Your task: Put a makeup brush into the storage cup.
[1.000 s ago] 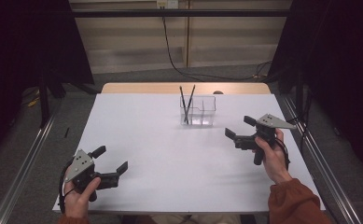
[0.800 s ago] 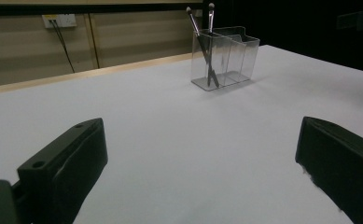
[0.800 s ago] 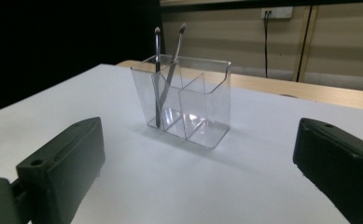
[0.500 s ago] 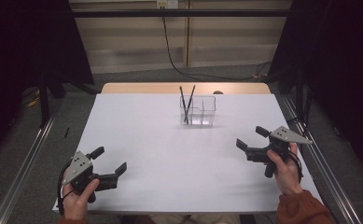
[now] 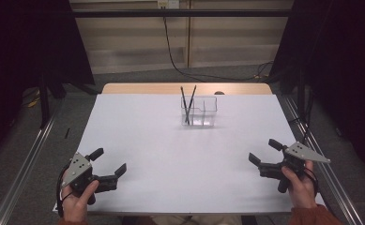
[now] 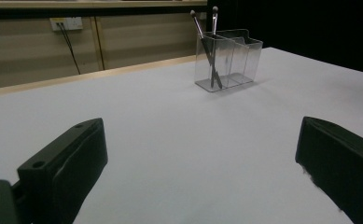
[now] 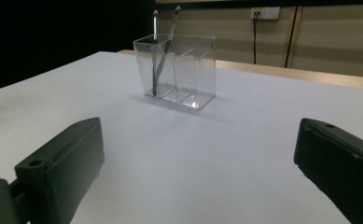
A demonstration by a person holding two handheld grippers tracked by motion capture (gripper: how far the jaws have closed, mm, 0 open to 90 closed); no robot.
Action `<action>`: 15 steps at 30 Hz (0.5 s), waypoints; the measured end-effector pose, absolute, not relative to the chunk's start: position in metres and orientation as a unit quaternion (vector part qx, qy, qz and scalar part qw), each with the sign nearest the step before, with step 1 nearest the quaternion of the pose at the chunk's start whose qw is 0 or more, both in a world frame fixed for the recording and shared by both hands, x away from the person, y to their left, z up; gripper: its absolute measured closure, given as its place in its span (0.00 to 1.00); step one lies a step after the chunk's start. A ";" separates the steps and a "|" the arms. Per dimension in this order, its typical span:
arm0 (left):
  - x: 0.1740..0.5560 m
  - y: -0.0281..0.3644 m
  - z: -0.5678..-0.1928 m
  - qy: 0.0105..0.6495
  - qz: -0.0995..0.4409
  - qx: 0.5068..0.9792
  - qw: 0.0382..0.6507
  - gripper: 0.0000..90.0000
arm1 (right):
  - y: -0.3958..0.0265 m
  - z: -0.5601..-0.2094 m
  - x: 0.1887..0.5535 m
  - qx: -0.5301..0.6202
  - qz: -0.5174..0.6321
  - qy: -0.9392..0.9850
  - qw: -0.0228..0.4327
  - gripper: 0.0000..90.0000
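Observation:
A clear plastic holder (image 5: 199, 112) with compartments stands at the far middle of the white table (image 5: 171, 154). Two slim dark brushes (image 5: 187, 101) lean crossed in its left compartment; the other compartments look empty. The holder (image 6: 226, 58) appears ahead in the left gripper view, and the holder (image 7: 177, 70) ahead in the right gripper view. My left gripper (image 5: 109, 161) rests open at the near left corner, nothing between its jaws. My right gripper (image 5: 263, 152) is open at the near right edge, also holding nothing. Each is far from the holder.
A wooden strip (image 5: 185, 88) runs along the table's far edge. Metal rails (image 5: 25, 164) flank the table on both sides. A cable (image 5: 171, 51) hangs from a wall socket behind. Dark curtains stand left and right.
My right gripper has drawn back from beside the holder toward the near right edge of the table. The left gripper has stayed put.

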State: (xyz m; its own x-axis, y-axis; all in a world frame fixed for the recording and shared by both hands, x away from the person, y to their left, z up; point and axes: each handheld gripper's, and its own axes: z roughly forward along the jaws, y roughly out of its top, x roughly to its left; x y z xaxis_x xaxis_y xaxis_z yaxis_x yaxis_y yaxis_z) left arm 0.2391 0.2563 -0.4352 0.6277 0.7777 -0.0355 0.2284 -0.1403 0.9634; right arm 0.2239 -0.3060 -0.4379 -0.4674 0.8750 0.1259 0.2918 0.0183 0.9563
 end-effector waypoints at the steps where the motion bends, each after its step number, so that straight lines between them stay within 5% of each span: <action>1: 0.239 0.256 -0.435 0.354 0.248 0.713 0.552 0.02 | -0.308 -0.436 0.221 0.443 0.545 0.657 0.274 0.01; 15: 0.236 0.256 -0.435 0.355 0.247 0.713 0.552 0.02 | -0.313 -0.446 0.213 0.442 0.527 0.674 0.270 0.01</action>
State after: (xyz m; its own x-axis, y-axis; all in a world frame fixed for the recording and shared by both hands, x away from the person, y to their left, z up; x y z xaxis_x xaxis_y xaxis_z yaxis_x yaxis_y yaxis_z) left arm 0.2364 0.2559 -0.4349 0.6263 0.7786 -0.0400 0.2344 -0.1392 0.9621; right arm 0.2128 -0.3125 -0.4457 -0.4645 0.8797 0.1021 0.3110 0.0540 0.9489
